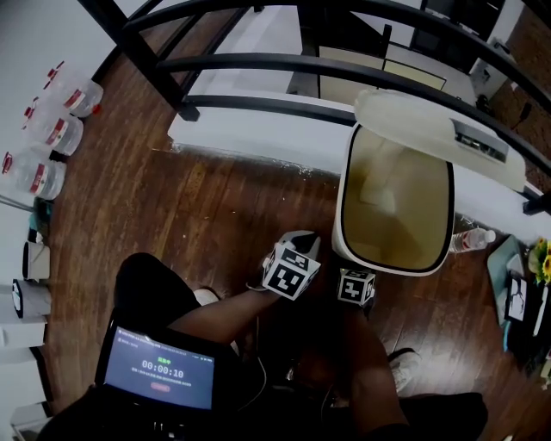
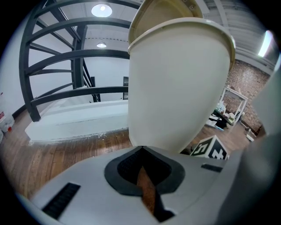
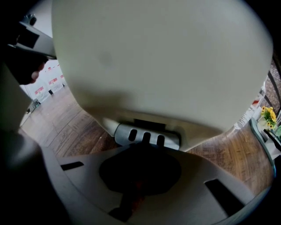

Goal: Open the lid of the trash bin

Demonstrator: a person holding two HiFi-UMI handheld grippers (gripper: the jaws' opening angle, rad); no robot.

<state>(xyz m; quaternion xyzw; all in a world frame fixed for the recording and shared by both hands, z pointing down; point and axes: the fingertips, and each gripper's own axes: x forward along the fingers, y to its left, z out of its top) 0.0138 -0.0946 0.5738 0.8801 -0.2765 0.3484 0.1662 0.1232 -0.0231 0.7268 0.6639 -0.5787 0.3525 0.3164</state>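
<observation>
The cream trash bin [image 1: 342,203] stands on the wood floor with its lid [image 1: 430,125] raised at the back, and its inside is visible from above. Both grippers are low at the bin's front base. My left gripper [image 1: 306,243] is shut, holds nothing and points at the bin wall [image 2: 180,83], stopping just short of it; the raised lid [image 2: 162,13] shows above. My right gripper [image 1: 355,274] is shut, and its tips [image 3: 141,151] are at the grey slotted pedal [image 3: 147,136] under the bin body [image 3: 162,57]. Whether they press on it I cannot tell.
A black metal railing [image 1: 258,65] and a white platform [image 1: 258,129] run behind the bin. Several water bottles [image 1: 52,129] line the left wall, and one bottle [image 1: 472,239] lies right of the bin. A tablet showing a timer [image 1: 159,366] sits at my chest.
</observation>
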